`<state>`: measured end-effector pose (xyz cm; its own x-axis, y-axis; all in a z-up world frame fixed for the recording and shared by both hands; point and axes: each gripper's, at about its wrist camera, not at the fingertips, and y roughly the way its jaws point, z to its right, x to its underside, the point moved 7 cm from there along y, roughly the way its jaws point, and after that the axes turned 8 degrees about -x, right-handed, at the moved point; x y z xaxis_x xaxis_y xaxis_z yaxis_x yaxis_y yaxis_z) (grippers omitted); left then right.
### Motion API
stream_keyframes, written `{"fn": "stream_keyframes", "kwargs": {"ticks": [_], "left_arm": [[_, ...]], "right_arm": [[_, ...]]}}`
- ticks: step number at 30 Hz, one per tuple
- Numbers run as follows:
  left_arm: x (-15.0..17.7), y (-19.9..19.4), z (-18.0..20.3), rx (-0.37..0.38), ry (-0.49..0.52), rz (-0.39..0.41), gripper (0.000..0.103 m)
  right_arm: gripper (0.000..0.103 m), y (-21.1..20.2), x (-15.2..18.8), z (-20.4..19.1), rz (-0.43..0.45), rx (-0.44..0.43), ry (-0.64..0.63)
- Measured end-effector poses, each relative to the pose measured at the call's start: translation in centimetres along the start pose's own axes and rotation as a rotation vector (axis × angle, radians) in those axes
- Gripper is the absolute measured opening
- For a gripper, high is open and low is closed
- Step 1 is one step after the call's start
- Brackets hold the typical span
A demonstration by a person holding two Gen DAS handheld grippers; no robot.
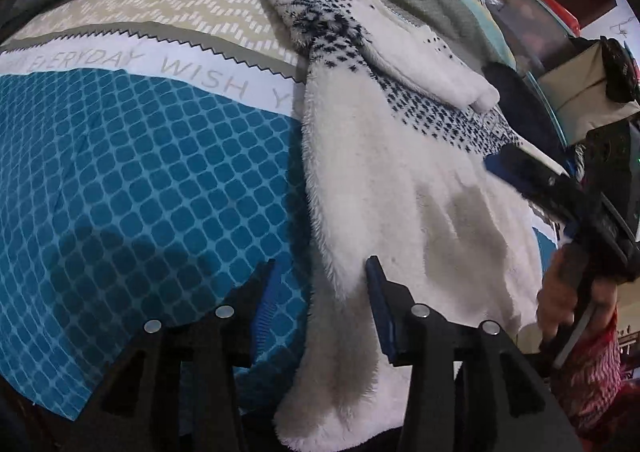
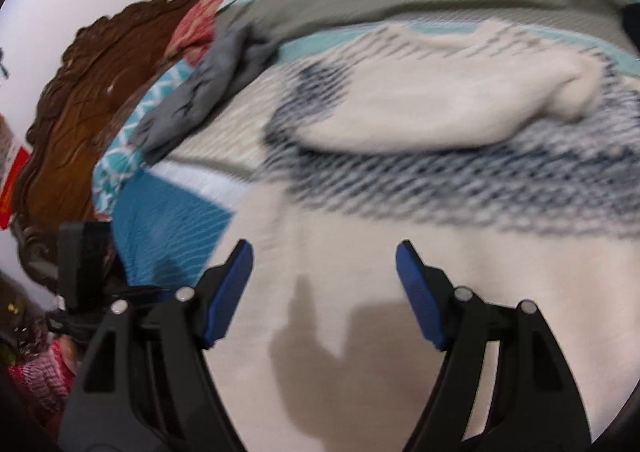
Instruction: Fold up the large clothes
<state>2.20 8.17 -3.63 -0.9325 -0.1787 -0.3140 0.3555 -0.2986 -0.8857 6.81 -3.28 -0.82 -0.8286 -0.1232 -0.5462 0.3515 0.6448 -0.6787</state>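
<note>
Bedspread point(image 1: 140, 180) of teal lattice print fills nine o'clock; fuzzy white fleece sweater point(image 1: 384, 188) with navy speckled yoke lies on it toward three. Left gripper point(image 1: 320, 292), jaws apart, straddles its shaggy edge; right gripper point(image 2: 324, 288) hovers agape above its plush body.

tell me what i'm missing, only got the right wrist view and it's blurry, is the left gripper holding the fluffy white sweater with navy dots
Observer: No. The left gripper is open, its fingers straddling the left edge of the fluffy white sweater with navy dots.
Operator: is a sleeve folded in yet
Observer: One white sleeve lies folded across the dotted chest.
Operator: what's under it
Observer: A blue grid-patterned bedsheet with a white band printed EVERYDAY WISH.
Operator: where's my right gripper
Observer: The right gripper hovers by the sweater's right side, open in its own view.
</note>
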Motion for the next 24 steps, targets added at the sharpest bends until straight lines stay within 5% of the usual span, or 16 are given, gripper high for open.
{"fn": "stream_keyframes", "kwargs": {"ticks": [3, 12, 15, 19, 24], "left_arm": [[0.6, 0.3, -0.3, -0.072, 0.018, 0.009, 0.054], [3.7, -1.2, -2.7, -0.126, 0.01, -0.013, 0.049], [4.9, -1.9, -3.6, -0.086, -0.024, -0.016, 0.049], [4.8, -3.7, -4.8, -0.068, -0.059, 0.001, 0.049], [4.0, -6.0, -5.0, -0.03, -0.069, 0.042, 0.049]], "right_arm": [[0.071, 2.3, 1.3, -1.1, -0.042, 0.005, 0.012], [0.071, 4.3, 2.3, -5.5, -0.084, -0.08, -0.068], [0.071, 6.6, 2.5, -7.1, -0.12, -0.121, -0.079], [0.072, 12.2, 5.2, -7.7, -0.317, -0.262, 0.076], [0.071, 8.7, 2.5, -8.5, -0.205, -0.413, 0.096]]}}
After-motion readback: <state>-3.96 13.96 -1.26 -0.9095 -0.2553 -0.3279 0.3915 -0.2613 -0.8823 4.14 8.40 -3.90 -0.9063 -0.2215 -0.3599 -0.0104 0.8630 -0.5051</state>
